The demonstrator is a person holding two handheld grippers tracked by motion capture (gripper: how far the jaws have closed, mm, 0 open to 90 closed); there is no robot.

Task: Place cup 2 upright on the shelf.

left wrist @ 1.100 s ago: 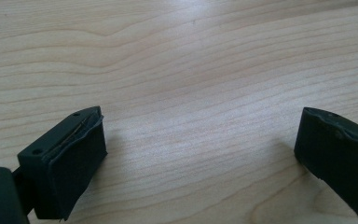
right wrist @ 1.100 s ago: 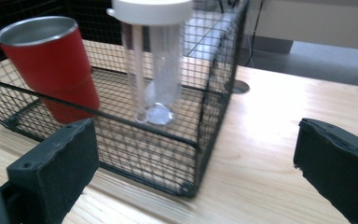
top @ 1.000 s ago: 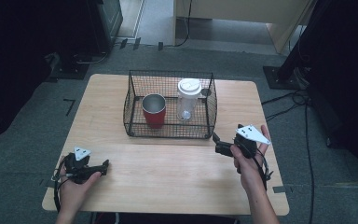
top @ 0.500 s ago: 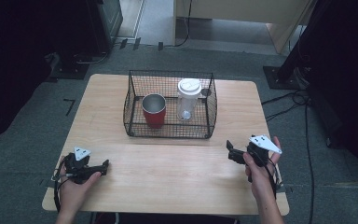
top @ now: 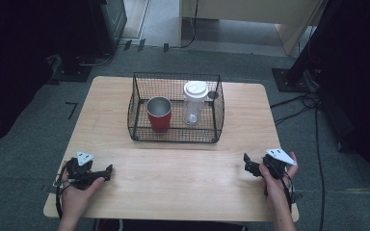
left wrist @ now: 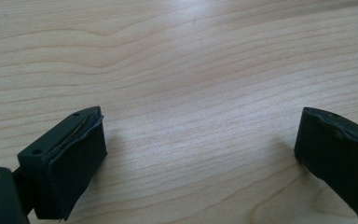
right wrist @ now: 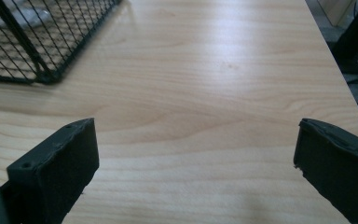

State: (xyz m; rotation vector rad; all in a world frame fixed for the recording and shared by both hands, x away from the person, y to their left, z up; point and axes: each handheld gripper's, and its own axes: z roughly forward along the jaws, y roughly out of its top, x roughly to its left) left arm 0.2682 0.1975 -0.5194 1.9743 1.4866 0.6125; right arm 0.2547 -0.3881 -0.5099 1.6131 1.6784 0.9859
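Observation:
A black wire basket (top: 139,91) stands at the middle back of the wooden table (top: 183,173). Inside it are a red cup (top: 159,114) with a metal rim and a clear tumbler (top: 194,102) with a white lid. My left gripper (top: 107,170) rests on the table near the front left corner, open, with bare wood between its pads (left wrist: 74,158). My right gripper (top: 246,162) sits near the front right edge, open too, nothing between its pads (right wrist: 60,163). A corner of the basket (right wrist: 37,42) appears at the upper left of the right gripper view.
The table's right edge (right wrist: 340,79) runs close to my right gripper, with cables on the floor (top: 303,103) beyond it. Dark equipment stands around the table on the grey floor. Bare wood lies between the two grippers.
My right gripper has moved back from the basket's front right corner toward the table's front right edge and lowered. The left gripper has stayed put.

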